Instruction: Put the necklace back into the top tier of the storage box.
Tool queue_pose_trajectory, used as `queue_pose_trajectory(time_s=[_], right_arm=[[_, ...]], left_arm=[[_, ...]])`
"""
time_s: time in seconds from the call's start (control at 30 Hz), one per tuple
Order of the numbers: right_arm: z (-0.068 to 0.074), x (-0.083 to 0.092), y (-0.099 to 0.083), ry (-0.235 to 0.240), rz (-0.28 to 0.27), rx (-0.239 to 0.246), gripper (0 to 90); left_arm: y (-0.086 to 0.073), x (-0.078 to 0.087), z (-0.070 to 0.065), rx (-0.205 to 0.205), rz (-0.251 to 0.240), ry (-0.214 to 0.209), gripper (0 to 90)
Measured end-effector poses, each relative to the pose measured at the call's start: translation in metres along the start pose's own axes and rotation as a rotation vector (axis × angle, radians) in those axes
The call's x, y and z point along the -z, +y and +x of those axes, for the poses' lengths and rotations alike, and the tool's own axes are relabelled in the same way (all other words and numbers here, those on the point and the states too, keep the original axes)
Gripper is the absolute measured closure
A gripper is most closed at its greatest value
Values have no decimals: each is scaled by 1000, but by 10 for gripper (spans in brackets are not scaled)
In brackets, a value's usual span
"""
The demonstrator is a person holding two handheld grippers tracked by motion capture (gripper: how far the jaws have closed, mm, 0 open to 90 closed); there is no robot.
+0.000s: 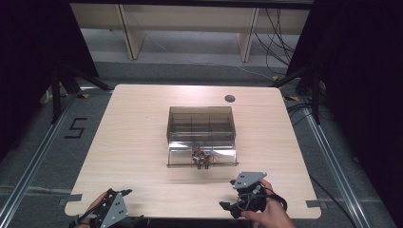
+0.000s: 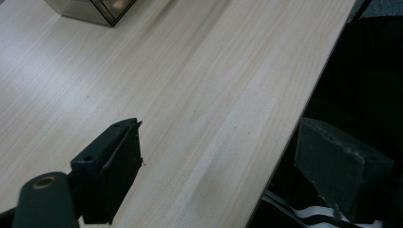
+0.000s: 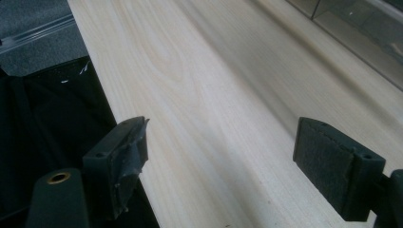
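High view: clear box (image 1: 201, 124) on tabletop (image 1: 133, 142), brown bits (image 1: 202, 158) on its lowered front flap; both hand-held grippers (image 2: 214, 156) (image 3: 221, 161) spread apart, empty.

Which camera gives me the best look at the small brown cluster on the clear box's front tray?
The high view: the small brown cluster sits whole on the clear smoky plastic box's front tray. The left gripper view catches just a box corner; the right gripper view an edge.

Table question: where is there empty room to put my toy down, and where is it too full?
The table is bare left of the clear box and right of it, out to both edges. The near strip between the left gripper and right gripper is free. The box's open flap holds small brown things.
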State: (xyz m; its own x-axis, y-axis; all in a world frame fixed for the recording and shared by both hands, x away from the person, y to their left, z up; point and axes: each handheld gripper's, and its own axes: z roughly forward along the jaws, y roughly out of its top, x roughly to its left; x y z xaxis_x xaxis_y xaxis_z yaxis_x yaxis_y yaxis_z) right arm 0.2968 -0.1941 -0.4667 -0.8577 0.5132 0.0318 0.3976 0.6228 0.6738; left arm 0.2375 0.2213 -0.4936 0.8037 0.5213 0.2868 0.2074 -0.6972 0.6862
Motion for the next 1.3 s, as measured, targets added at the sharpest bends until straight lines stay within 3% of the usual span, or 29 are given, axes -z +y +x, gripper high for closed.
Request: queue_pose_trajectory(time_s=[0.2, 0.23, 0.5, 0.6, 1.03, 1.07, 1.23, 1.3], right_arm=[[2, -2, -6, 0, -7, 0, 200], [3, 0, -7, 0, 10, -26, 200], [5, -2, -17, -4, -9, -25, 190], [7, -2, -21, -10, -5, -48, 189], [14, -3, -31, -49, -23, -43, 186], [14, -2, -31, -40, -6, -49, 186], [15, -2, -33, -44, -24, -26, 187], [16, -2, -33, -46, -22, -40, 185]], left_arm=[[0, 0, 0, 1, -1, 0, 151], [0, 0, 0, 2, -2, 1, 151], [0, 0, 0, -2, 2, -1, 151], [0, 1, 0, -1, 3, -13, 151], [0, 0, -1, 0, 2, -6, 151], [0, 0, 0, -4, 7, -7, 151], [0, 0, -1, -3, 7, -3, 151], [0, -1, -1, -4, 7, -2, 151]])
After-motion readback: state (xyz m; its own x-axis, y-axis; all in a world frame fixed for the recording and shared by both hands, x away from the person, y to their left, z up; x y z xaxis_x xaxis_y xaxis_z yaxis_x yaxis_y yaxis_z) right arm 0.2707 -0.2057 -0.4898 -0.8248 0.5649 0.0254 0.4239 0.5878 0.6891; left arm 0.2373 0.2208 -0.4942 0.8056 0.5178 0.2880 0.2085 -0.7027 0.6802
